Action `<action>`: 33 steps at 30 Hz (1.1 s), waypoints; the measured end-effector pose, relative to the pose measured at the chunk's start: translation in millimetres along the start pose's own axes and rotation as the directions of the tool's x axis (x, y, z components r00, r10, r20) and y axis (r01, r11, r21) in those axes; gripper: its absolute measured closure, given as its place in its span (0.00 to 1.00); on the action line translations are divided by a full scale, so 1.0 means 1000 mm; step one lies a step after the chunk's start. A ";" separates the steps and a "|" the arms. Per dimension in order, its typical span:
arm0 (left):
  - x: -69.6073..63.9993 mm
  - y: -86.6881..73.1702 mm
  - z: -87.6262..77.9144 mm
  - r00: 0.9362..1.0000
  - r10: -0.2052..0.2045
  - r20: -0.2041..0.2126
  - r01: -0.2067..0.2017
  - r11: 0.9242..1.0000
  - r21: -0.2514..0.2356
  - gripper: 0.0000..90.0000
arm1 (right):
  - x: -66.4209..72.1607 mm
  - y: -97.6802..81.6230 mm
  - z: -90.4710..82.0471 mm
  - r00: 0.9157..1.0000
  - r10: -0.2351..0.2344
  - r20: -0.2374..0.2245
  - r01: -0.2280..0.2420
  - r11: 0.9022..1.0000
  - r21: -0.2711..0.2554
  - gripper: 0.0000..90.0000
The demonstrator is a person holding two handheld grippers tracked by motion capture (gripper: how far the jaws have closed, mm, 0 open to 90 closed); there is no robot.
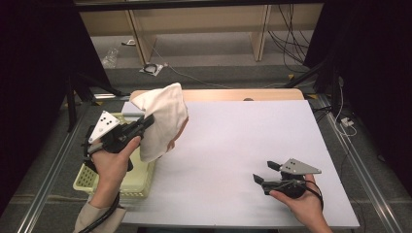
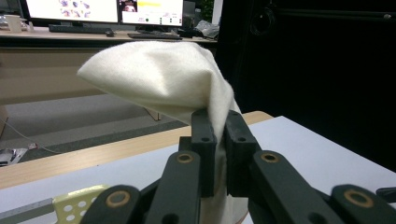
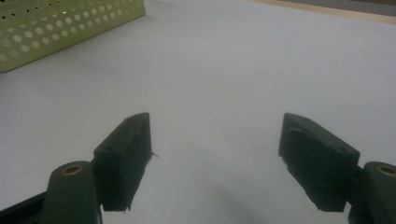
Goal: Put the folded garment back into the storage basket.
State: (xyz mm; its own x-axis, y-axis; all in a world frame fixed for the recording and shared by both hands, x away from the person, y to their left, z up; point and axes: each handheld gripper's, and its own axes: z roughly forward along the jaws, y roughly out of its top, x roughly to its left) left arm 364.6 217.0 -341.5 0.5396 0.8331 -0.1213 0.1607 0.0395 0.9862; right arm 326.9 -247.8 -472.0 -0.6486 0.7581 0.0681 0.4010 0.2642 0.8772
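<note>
I see the cloth (image 1: pixel 163 121) off the tabletop (image 1: pixel 233 145), hanging in the air above its left edge near the far left corner. It is cream-white and bunched, with a rounded fold billowing at the top and the rest drooping down toward the basket (image 1: pixel 97 182). In the left gripper view the cloth (image 2: pixel 159 77) runs down between the two black fingers (image 2: pixel 204 140), which are clenched on a pinch of the fabric, pads nearly meeting with only the cloth between them. My left gripper (image 1: pixel 148 120) is held up by the left hand (image 1: pixel 112 162), pointing toward the far right, its grey plate facing up.

Below the cloth, the pale yellow perforated basket sits at the left edge of the tabletop, partly overhanging it; its lower hem reaches down close to the basket's rim, and I cannot tell whether it touches.

My right gripper (image 1: pixel 265 172) rests low near the tabletop's near right corner, well apart from the cloth, held by the right hand (image 1: pixel 303 204) and pointing left. Its fingers (image 3: pixel 123 154) are released, spread wide with bare white tabletop between them, and the basket's wall (image 3: pixel 56 23) shows far off at the upper left of that view.
</note>
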 end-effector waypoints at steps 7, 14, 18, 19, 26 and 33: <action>0.003 0.002 -0.002 1.000 -0.002 -0.009 0.002 1.000 -0.005 0.93 | 0.000 0.000 0.000 1.000 0.002 0.000 -0.002 1.000 0.000 0.29; 0.005 0.003 -0.004 1.000 -0.001 -0.013 0.001 1.000 -0.006 0.93 | 0.000 0.000 0.000 1.000 0.001 0.000 -0.001 1.000 0.000 0.29; 0.006 0.003 -0.005 1.000 -0.004 -0.014 0.004 1.000 -0.008 0.93 | 0.000 0.000 0.000 1.000 0.000 0.000 0.000 1.000 0.000 0.29; 0.006 0.003 -0.005 1.000 -0.005 -0.014 0.004 1.000 -0.008 0.93 | 0.000 0.000 0.000 1.000 0.002 0.000 -0.002 1.000 0.000 0.29; 0.009 0.004 -0.006 1.000 -0.009 -0.019 0.009 1.000 -0.012 0.93 | 0.000 0.000 0.000 1.000 0.002 0.000 -0.002 1.000 -0.001 0.29; 0.011 0.005 -0.009 1.000 -0.009 -0.025 0.009 1.000 -0.015 0.93 | 0.000 0.000 0.000 1.000 0.002 0.000 -0.002 1.000 -0.001 0.29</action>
State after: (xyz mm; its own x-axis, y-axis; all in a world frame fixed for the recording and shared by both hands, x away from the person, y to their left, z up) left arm 364.3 231.2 -336.7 0.5171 0.8463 -0.1276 0.1530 0.0553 0.9867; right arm 326.7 -248.0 -471.8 -0.6478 0.7585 0.0702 0.4020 0.2621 0.8773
